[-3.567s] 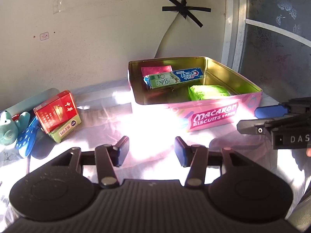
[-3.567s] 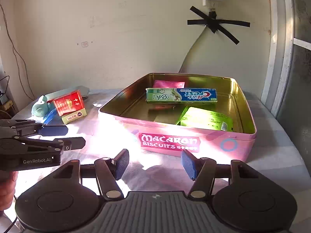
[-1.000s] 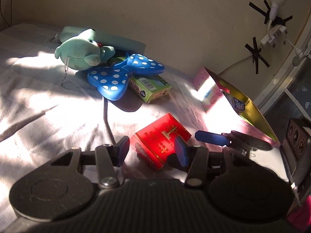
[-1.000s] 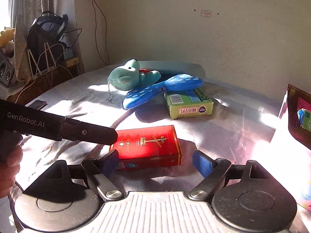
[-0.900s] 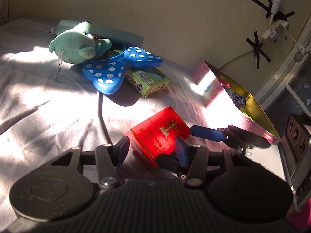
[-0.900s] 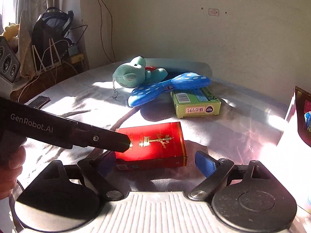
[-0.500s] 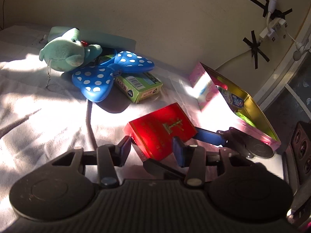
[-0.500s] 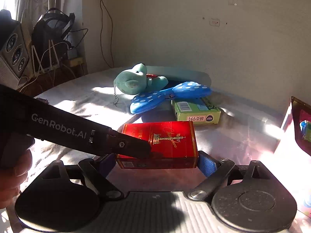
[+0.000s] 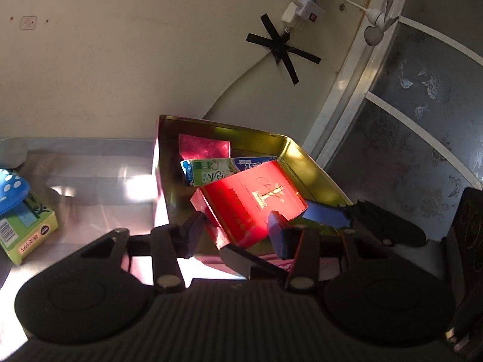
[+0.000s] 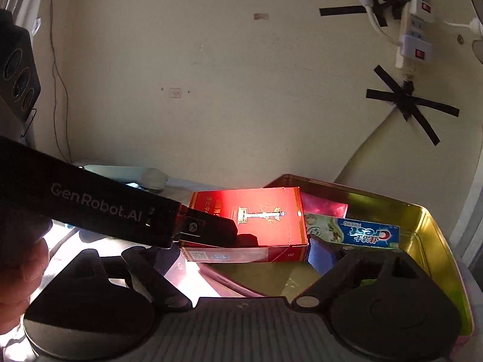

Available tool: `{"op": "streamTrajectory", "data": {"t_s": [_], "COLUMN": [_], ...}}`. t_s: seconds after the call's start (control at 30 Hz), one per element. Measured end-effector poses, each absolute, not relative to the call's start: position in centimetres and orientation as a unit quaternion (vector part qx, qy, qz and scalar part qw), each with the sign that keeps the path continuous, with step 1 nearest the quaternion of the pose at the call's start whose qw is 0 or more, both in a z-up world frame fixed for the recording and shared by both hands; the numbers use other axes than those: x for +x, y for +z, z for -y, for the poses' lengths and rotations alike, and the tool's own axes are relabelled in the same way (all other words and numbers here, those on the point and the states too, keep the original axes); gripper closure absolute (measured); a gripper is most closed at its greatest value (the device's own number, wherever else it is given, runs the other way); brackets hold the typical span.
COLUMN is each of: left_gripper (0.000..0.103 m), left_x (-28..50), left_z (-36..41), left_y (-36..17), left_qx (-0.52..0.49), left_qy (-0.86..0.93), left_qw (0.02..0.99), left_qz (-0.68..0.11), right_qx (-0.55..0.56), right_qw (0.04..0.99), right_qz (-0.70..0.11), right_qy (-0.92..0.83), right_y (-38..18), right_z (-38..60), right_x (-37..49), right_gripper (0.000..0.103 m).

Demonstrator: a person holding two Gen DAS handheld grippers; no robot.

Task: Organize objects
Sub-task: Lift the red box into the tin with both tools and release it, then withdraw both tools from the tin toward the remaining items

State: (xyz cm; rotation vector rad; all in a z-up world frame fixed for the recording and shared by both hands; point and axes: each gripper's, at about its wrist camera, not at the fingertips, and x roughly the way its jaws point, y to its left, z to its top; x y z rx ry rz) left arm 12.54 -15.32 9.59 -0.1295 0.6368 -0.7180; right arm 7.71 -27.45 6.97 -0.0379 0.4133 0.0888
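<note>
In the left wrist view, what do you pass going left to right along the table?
Blue dotted bow → green box → tin's left wall → red box held over the tin → right gripper's blue finger.

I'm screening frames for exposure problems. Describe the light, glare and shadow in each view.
Left wrist view: hard sun glows on the red box, white glare on the cloth, gripper body in shadow. Right wrist view: red box glows again, the tin interior is dim, the dark left gripper shadows the box.
</note>
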Motion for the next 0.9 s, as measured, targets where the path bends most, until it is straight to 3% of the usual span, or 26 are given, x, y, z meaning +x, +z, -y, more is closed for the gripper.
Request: {"op": "streamTrajectory", "data": {"t_s": [0.4, 0.9], "left_gripper": [0.055, 0.054], "left_x": [15.8, 9.0], "left_z": [20.2, 16.0], "left_y": [7.1, 9.3], "left_qx": [-0.019, 0.022], "left_qy": [-0.333, -0.275], "left_qw": [0.884, 0.923], "left_qz": [-0.327, -0.269], "right_qx": [0.037, 0.048], "right_qw": [0.969, 0.982], "right_qz": [-0.243, -0.181], "right_qy": [0.022, -0.026], "right_y": [4.0, 6.0], "right_z": [33.2, 32.2], "right_x": [11.7, 3.9], "right_gripper": [0.018, 0.022]}}
